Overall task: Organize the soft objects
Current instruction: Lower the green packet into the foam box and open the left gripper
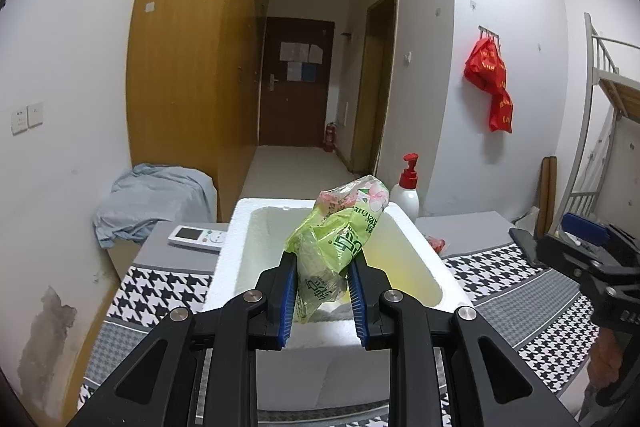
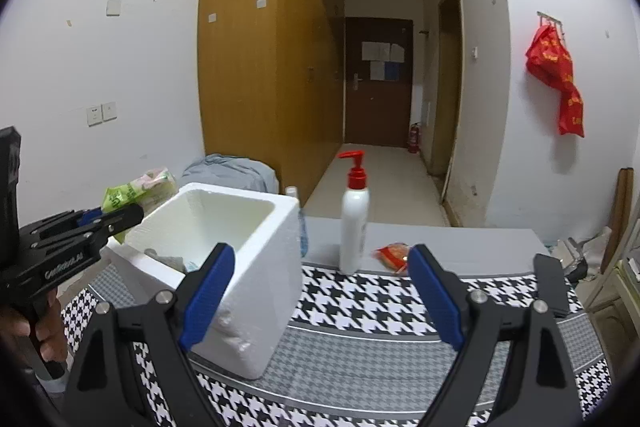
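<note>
My left hand-held gripper (image 1: 322,267) pinches a crinkled green plastic tissue pack with a pink flower print (image 1: 340,231) between its blue pads. The grip sits on the lower part of the pack, so the upper part leans free past the fingertips. I judge this low pinch is chosen so the soft pack can be released cleanly without the jaws entering the container.

Directly ahead of and below this gripper stands the white foam box with an open top (image 1: 240,227). The pack hangs over the box's near rim, not yet inside; the step in hand is most likely carrying it in.

My right hand-held gripper (image 2: 320,287) is spread wide and holds nothing. Beyond its right fingertip lies a small red-orange soft packet (image 2: 394,253) on the grey worktop (image 2: 460,239), probably the next item to collect. A white pump bottle with a red dispenser (image 2: 354,227) stands upright just left of that packet, so the approach should avoid tipping it.
</note>
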The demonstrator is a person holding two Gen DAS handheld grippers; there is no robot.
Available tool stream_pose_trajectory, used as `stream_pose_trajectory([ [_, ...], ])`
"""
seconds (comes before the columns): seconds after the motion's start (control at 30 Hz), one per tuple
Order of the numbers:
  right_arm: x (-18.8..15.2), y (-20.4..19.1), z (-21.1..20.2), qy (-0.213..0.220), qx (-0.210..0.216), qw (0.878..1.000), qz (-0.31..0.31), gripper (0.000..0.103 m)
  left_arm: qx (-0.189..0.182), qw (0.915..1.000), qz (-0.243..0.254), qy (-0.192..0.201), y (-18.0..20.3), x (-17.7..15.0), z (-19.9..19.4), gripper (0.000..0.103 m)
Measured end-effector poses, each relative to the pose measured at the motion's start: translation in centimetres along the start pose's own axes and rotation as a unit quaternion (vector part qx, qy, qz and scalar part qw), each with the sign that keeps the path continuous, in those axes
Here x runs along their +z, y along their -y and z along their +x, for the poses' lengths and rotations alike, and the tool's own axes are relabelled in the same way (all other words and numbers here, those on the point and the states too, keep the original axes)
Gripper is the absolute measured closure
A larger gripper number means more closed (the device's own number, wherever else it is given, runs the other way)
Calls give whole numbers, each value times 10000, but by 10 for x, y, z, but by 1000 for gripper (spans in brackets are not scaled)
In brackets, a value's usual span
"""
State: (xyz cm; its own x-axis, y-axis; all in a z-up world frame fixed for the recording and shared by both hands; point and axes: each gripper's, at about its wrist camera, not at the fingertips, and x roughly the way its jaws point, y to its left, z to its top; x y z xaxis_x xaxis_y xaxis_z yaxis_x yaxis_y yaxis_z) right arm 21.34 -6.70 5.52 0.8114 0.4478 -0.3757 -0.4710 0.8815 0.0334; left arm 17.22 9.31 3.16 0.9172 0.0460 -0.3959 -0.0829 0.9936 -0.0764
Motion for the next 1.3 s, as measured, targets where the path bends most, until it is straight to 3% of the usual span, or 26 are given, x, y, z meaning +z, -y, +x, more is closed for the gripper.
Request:
stream_pose_trajectory([
  [1.1, -25, 34, -8, -126, -162, 9993, 308, 12, 87, 9988, 49, -470, 14, 13, 61, 78],
  [1.2, -26, 36, -10, -125, -168, 9992, 338, 12, 126, 9987, 34, -486, 13, 14, 64, 70],
  [1.27, -27, 36, -10, -132, -183, 9992, 336, 12, 197, 9987, 65, -470, 13, 14, 64, 53],
  [1.3, -27, 37, -11, -127, -183, 9992, 335, 12, 243, 9987, 102, -441, 14, 14, 64, 38],
])
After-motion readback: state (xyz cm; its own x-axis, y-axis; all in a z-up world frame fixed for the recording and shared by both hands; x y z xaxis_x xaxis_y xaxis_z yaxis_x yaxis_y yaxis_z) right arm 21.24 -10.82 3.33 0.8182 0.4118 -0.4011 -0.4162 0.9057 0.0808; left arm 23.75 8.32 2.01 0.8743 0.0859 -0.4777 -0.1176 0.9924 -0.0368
